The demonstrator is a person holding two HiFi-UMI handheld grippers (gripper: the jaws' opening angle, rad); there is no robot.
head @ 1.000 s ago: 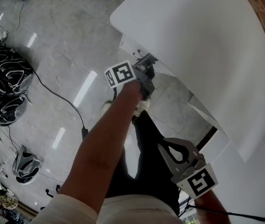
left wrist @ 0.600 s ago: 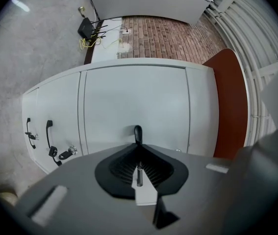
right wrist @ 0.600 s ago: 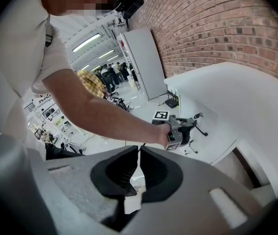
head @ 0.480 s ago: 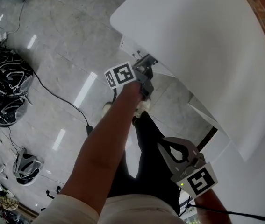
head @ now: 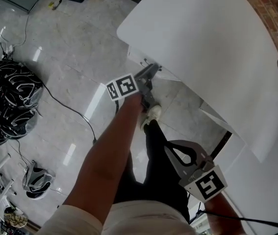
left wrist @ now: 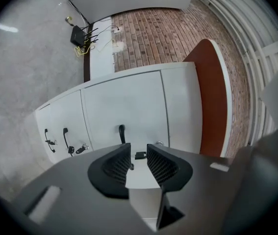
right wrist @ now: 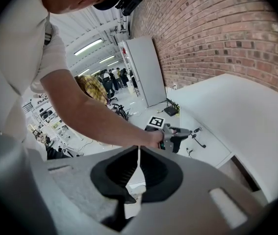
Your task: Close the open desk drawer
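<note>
1. Now: left gripper point(head: 150, 69) sits at centre of the head view, tips up against the front edge of the desk point(head: 212, 43), its cube point(head: 121, 87) facing the camera.
2. Left jaws are opening. In the left gripper view they stand spread, with nothing between the pads.
3. Drawer point(left wrist: 124, 106) fills the middle of the left gripper view. It is a white front panel under the desk top, and it looks flush with the panels on either side, with no gap seen.
4. Its black handle point(left wrist: 121, 132) shows just above the left jaw tip. It is close to the jaws, but not between them and not touched.
5. A small dark item shows past the jaw gap, low on the panel; I can't tell what it is.
6. Right gripper point(head: 170, 146) is at lower right of the head view, well apart from the desk front. Its jaws are pressed together and hold nothing.
7. Right gripper view: the person's arm point(right wrist: 94, 116) reaches across mid-frame to the left gripper at the desk front.
8. Background: grey floor point(head: 55, 58) with a black cable point(head: 65, 106) at left of the head view. A brick wall point(left wrist: 148, 33) shows at top of the left gripper view.
</note>
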